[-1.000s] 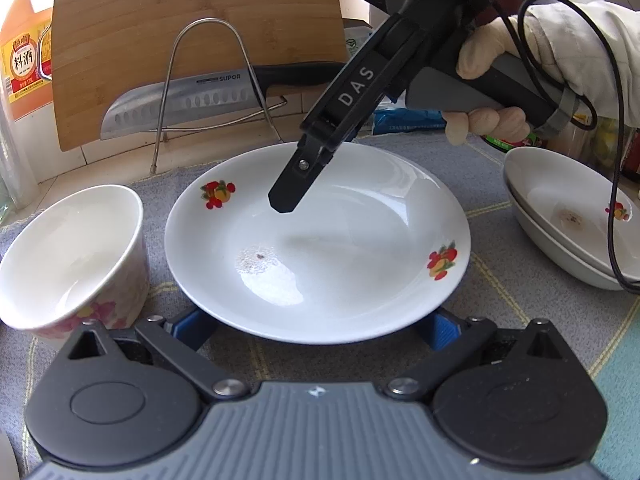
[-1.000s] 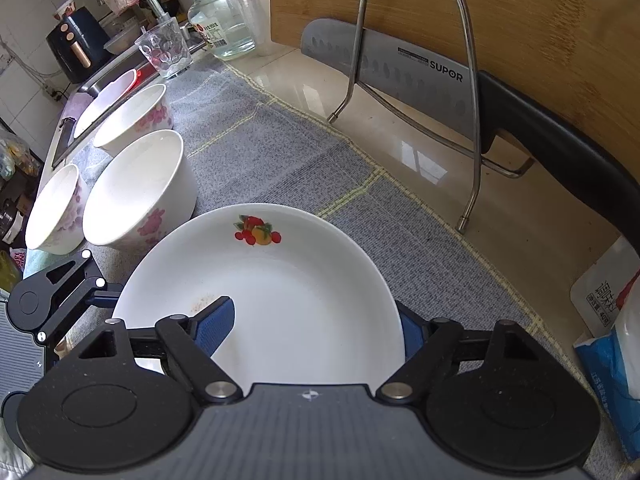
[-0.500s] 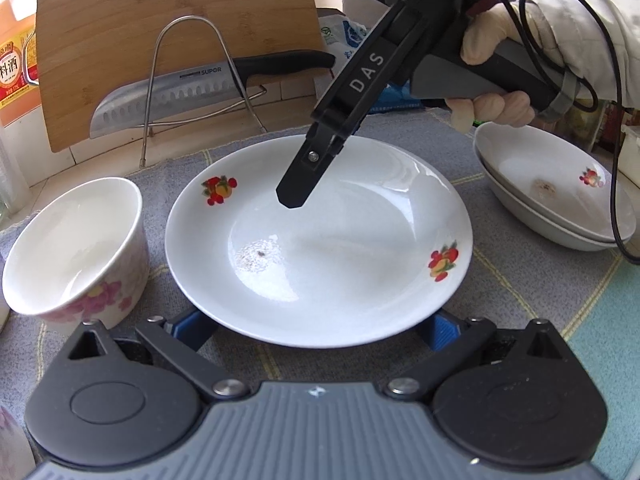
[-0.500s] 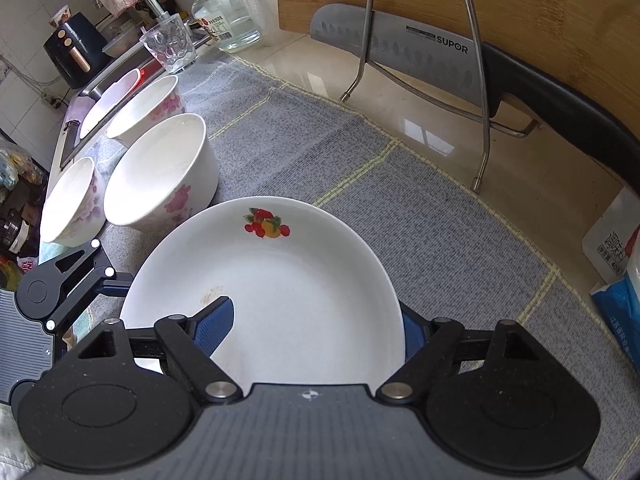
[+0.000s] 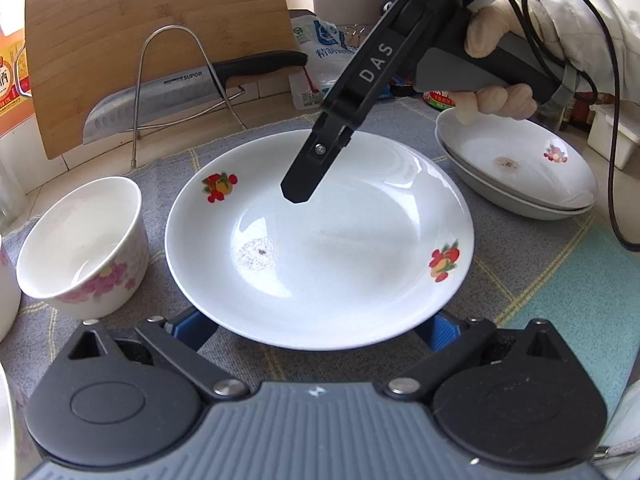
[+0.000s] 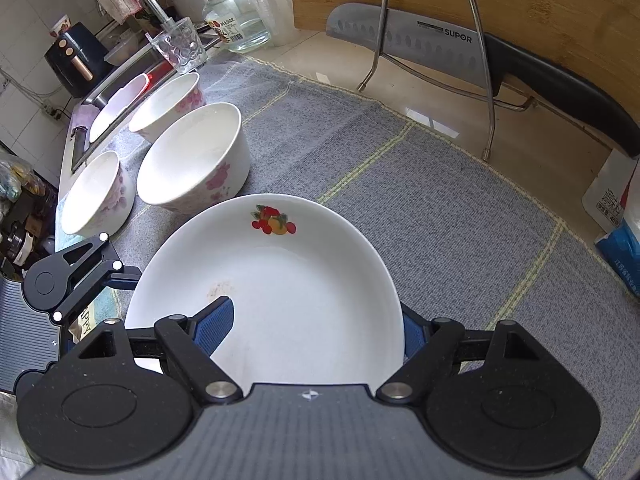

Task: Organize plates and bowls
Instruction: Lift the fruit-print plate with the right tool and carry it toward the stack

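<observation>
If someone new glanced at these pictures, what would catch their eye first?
The white plate with fruit decals fills the middle of the grey cloth, with the right gripper straddling its edge. Behind stands a knife in a wire rack against a wooden board.
</observation>
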A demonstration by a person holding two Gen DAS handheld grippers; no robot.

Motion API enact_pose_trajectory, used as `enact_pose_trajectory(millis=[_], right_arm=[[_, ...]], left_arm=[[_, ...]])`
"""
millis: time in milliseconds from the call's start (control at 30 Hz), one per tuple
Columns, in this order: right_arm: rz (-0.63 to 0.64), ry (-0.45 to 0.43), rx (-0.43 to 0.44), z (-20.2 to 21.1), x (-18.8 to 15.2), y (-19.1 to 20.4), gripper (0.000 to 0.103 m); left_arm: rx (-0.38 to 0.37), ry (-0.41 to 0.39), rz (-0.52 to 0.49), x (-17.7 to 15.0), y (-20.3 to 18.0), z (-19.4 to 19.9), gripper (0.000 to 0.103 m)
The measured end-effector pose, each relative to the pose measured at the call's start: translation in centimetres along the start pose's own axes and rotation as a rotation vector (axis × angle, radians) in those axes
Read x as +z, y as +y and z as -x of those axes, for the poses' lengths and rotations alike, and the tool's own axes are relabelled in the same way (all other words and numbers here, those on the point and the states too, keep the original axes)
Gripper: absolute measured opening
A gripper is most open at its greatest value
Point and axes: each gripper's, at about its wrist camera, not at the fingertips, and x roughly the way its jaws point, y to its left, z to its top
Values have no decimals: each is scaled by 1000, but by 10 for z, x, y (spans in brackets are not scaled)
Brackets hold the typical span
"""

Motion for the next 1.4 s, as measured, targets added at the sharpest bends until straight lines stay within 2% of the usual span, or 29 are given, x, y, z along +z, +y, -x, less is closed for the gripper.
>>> enact_pose_trajectory(millis=[633,967,1400], right_arm=[[-23,-69,-17,36,-24,33,88],[-81,-110,-59,61,-50,31,88],[-224,-169,-158,107,-114,9,88]], left_arm=[[-40,-7,-66,6,-14,45,102],[-113,-20,-126,21,-27,51,102],[-246,-39,-241,43,-60,34,102]])
